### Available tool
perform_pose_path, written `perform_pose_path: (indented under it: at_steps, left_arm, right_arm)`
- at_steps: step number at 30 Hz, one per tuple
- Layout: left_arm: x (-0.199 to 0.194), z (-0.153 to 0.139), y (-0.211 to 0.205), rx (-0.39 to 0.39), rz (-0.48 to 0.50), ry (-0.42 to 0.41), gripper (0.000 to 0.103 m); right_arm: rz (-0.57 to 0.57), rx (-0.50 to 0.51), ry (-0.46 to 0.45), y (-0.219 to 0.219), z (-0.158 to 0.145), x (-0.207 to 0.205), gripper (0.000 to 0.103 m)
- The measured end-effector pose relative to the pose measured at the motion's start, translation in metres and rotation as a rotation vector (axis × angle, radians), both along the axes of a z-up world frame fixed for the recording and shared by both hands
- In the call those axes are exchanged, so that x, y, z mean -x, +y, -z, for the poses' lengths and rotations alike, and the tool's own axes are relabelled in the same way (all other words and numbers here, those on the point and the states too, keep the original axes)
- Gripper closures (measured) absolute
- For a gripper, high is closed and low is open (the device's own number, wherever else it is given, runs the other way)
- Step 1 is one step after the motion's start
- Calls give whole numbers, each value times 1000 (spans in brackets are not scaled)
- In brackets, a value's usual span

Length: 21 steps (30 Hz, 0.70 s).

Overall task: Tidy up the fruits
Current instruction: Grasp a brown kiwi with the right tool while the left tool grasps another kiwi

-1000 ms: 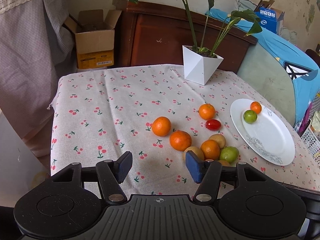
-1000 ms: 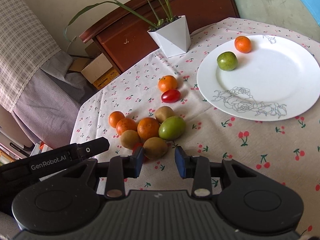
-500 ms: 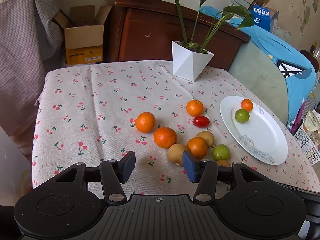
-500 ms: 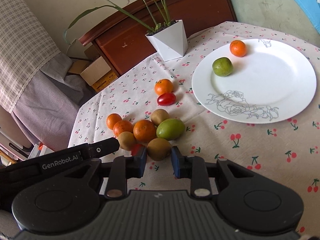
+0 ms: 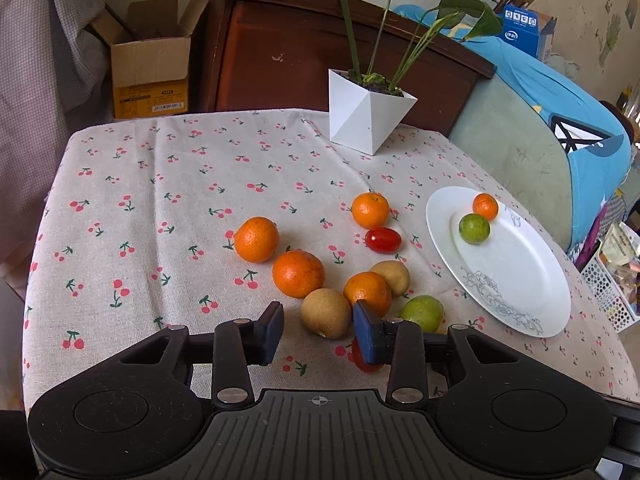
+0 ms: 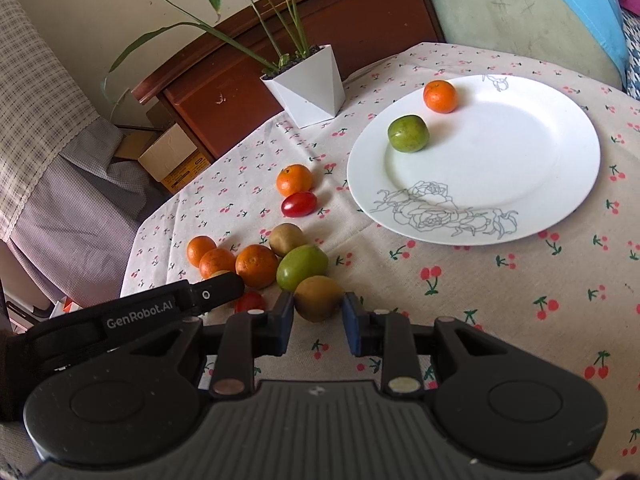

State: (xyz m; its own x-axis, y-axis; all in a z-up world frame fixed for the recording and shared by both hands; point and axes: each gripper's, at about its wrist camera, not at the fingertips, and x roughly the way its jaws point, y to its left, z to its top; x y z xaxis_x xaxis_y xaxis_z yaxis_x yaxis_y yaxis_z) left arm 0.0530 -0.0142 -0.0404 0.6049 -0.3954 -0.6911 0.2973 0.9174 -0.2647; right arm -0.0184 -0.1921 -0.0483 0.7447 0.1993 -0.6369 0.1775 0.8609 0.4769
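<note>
Several fruits lie in a loose cluster on the cherry-print tablecloth: oranges, brown kiwis, a green fruit and red tomatoes. My left gripper is open, its tips either side of a brown kiwi without touching it. My right gripper is open around another brown kiwi; the jaws stand close to its sides. A white plate holds an orange and a green fruit. The plate also shows in the left wrist view.
A white geometric planter with a leafy plant stands at the table's far edge. Behind it are a dark wooden cabinet and a cardboard box. A blue-covered seat is beside the table on the right.
Both grippers have moved forward toward the fruit cluster. The left jaws have narrowed around a kiwi. The right jaws now flank the nearest kiwi.
</note>
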Motion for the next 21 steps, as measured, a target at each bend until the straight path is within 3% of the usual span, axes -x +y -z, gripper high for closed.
perform_pose_path:
  at_steps: [8, 10, 21]
  left_arm:
    - [0, 1, -4, 16, 21, 2, 70]
    - [1, 1, -6, 15, 28, -1, 77]
    - [3, -3, 2, 10, 9, -19, 78]
  right_arm:
    - [-2, 0, 1, 1, 0, -1, 73]
    - [-2, 2, 1, 1, 0, -1, 73]
    - [-9, 3, -7, 3, -2, -1, 75]
